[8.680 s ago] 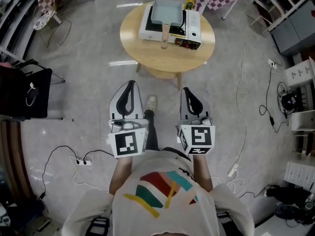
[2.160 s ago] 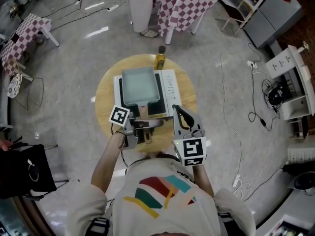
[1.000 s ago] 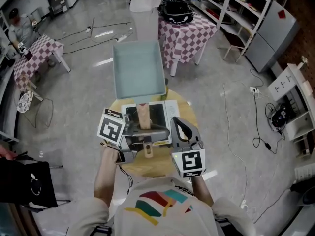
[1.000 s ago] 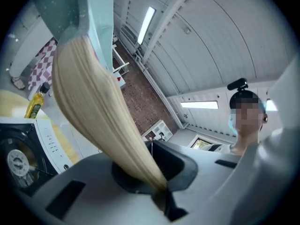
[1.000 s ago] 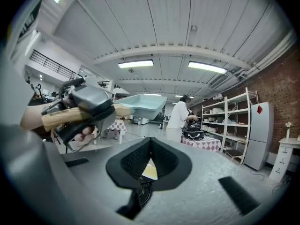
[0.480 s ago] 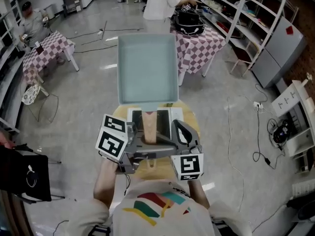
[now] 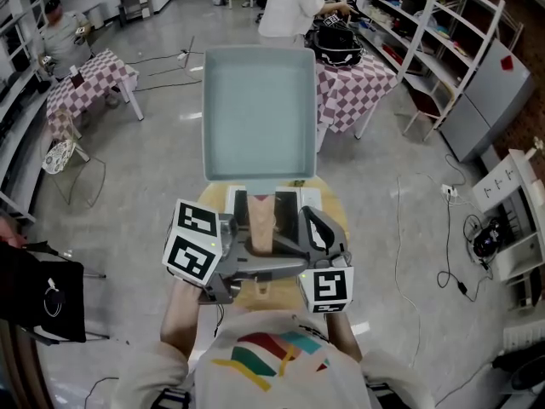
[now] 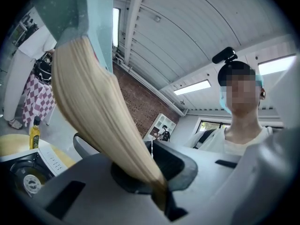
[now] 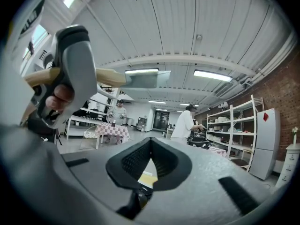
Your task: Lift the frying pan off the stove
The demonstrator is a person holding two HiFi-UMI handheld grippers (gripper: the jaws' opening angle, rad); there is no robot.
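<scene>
The pale blue square frying pan (image 7: 258, 113) hangs high in the air above the white stove (image 7: 307, 199) on the round wooden table (image 7: 337, 221). My left gripper (image 7: 269, 256) is shut on its pale wooden handle (image 7: 261, 220). In the left gripper view the handle (image 8: 93, 107) runs down between the jaws of the left gripper (image 8: 152, 175), and the pan body (image 8: 70, 8) sits at the top left. My right gripper (image 7: 310, 217) is beside the handle, shut and holding nothing. In the right gripper view the right gripper (image 9: 151, 142) has only the room beyond its jaws, and the pan (image 9: 145, 78) shows at upper left.
A yellow oil bottle (image 8: 33, 132) stands on the table behind the stove (image 8: 28, 177). Checkered tables (image 7: 85, 75) (image 7: 358, 88) and metal shelves (image 7: 426, 24) ring the floor. A person in white (image 7: 294, 7) stands at the back. Cables lie on the floor at right (image 7: 443, 228).
The pan has risen off the stove and come up toward the head camera, still held by my left gripper. The right gripper has stayed beside the handle.
</scene>
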